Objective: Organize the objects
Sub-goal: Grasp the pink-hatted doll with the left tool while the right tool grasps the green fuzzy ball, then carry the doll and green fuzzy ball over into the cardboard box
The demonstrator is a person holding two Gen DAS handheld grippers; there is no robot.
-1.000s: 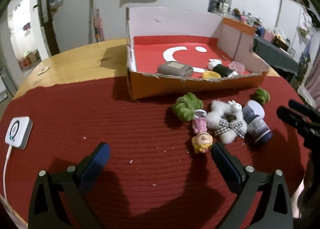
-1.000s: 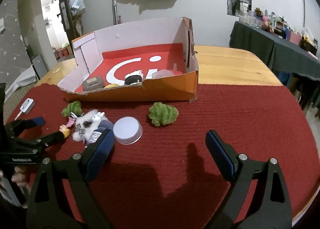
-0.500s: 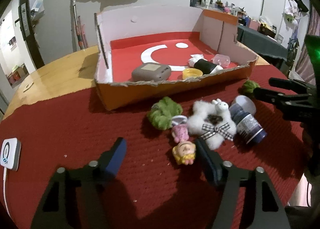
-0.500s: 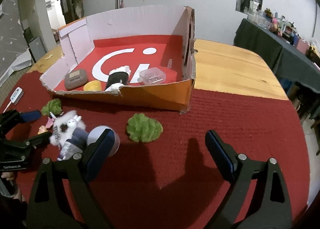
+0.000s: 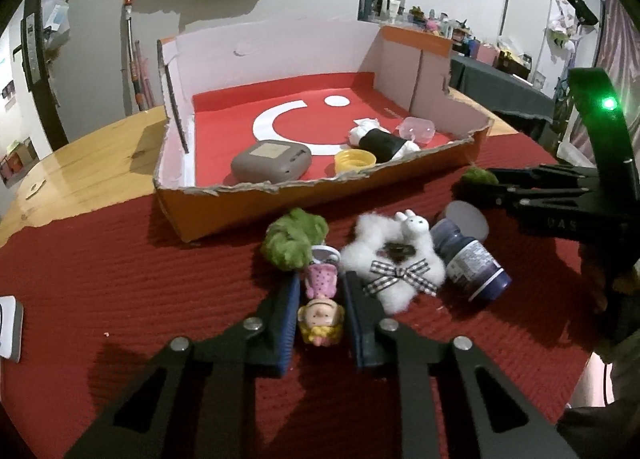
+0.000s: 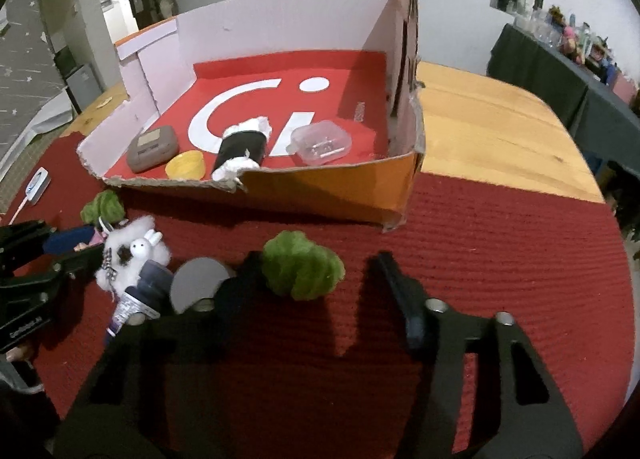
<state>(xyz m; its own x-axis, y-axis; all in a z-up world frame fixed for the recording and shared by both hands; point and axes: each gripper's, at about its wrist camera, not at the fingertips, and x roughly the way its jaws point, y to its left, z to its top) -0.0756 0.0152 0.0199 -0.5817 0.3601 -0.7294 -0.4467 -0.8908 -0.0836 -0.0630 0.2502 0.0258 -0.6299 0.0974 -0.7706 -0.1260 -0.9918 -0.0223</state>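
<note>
The worktop [image 5: 100, 147] is wood with a red woven mat [image 5: 120, 279] over its near part. Ahead of both tongs stands the cardboard box [image 5: 280, 195], open-topped, its near wall torn low. It already holds a grey case [image 5: 272, 161], a yellow cap [image 5: 354, 159], a black-and-white roll [image 5: 380, 141] and a clear plastic case [image 6: 322, 143].

Loose items lie on the mat between the box and the tongs. Just right of the left tongs [image 5: 322, 295] are a white plush bunny [image 5: 396, 259] and a dark blue jar [image 5: 470, 259] lying on its side, its pale lid [image 5: 468, 215] just beyond. A green tuft [image 5: 294, 237] sits directly ahead of them.

The left tongs are pinching a small doll figure [image 5: 322, 303], one pad pressed on each side, the doll lying on the mat. The right tongs [image 6: 316, 279] are closing around a second green tuft [image 6: 302, 269]; the left pad touches it, the right pad stands apart.

Risks, as judged:
- The doll is gripped across its rounded head and narrow body; it may pivot or slip out on the lift.
- The bunny's checked ribbon [image 5: 398, 275] lies against the left tongs' right finger and may be dragged along.
- The soft tuft may compress and be only partly caught, dropping short of the box.
- The torn near wall may snag a low carry.
</note>
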